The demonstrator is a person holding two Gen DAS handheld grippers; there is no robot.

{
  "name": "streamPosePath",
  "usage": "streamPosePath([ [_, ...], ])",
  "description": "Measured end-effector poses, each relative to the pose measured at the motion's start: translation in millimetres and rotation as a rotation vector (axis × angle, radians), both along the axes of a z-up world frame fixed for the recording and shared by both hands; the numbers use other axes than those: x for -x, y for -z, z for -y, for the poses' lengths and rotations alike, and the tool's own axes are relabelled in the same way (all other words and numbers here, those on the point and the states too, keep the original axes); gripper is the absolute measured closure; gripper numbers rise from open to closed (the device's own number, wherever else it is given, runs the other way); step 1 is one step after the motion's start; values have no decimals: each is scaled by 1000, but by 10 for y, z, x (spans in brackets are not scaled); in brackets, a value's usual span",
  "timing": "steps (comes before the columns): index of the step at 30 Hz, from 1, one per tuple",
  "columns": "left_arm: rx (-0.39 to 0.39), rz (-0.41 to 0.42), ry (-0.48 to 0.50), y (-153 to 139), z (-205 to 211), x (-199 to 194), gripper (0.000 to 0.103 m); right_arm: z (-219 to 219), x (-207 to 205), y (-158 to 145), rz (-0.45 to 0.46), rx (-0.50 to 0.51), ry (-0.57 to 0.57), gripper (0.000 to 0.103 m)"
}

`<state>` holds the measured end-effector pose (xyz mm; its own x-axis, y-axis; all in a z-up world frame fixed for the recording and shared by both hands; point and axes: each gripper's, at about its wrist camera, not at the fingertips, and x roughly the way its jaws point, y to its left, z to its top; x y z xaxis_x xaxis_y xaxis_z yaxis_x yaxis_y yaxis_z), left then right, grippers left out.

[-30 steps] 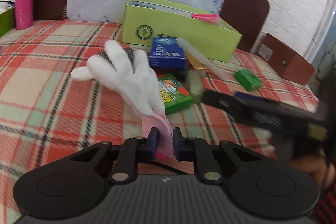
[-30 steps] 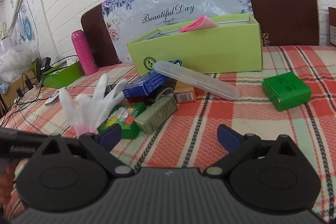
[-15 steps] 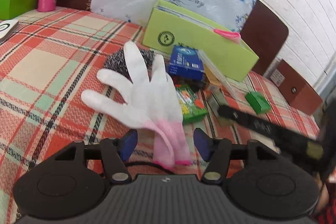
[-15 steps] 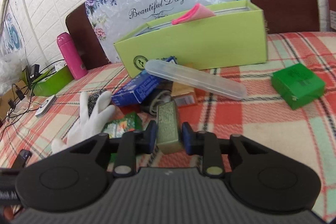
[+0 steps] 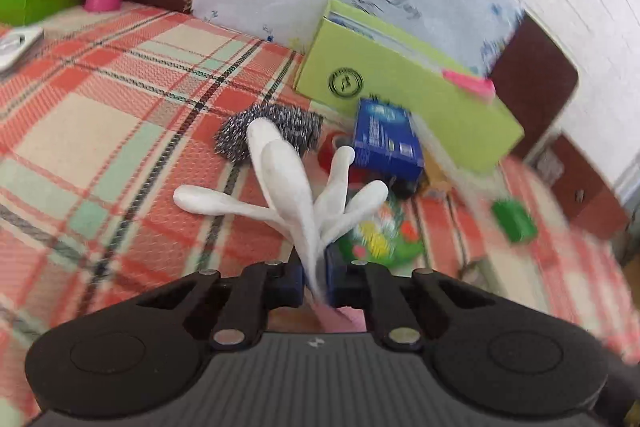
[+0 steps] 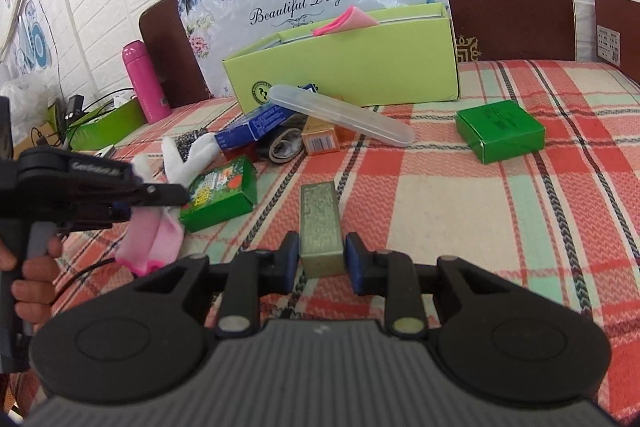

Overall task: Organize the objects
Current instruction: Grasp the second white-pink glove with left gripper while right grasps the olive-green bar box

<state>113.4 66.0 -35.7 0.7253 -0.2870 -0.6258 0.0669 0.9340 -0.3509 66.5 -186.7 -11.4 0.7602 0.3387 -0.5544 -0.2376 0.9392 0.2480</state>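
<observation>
Left wrist view: our left gripper (image 5: pixel 316 281) is clenched on the white glove (image 5: pixel 298 195) near its pink cuff, fingers splaying up and forward over the checked tablecloth (image 5: pixel 104 131). Our right gripper (image 6: pixel 322 259) pinches the olive box (image 6: pixel 320 223) by its near end, long axis pointing away toward the lime-green box (image 6: pixel 360 67). We judge the limp glove could snag the clutter, and the end-held box could pivot

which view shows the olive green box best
The right wrist view: the olive green box sits sharp and centred, pinched at its near end by the right tool, its embossed top visible. The left wrist view does not clearly show it; its right side is motion-blurred, and the left tool clamps the white glove there.
</observation>
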Motion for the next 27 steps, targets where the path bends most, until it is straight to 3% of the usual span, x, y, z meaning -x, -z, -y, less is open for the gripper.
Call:
streamPosePath([
  [3,-23,-21,72,43,-62,203,93,38,98,-33,10,18,-22,78],
  [6,-22,-19,57,36,-101,288,91,74,133,-51,9,29,-28,78],
  [8,-27,-13,38,39,-73,287,82,71,126,-57,13,35,-19,75],
  [11,-51,3,39,26,24,272,57,31,133,-56,17,48,-24,72],
  [13,-64,12,65,5,83,277,48,24,131,-52,18,50,-25,69],
  [16,-111,20,91,9,152,291,50,18,107,-46,15,52,-15,68],
  [23,-122,29,74,25,178,271,51,-83,39,-18,12,68,-35,68],
  [25,-144,32,76,24,201,267,67,-104,33,-10,11,77,-43,67],
  [27,-153,35,73,25,203,271,73,-114,39,-8,13,83,-47,69],
])
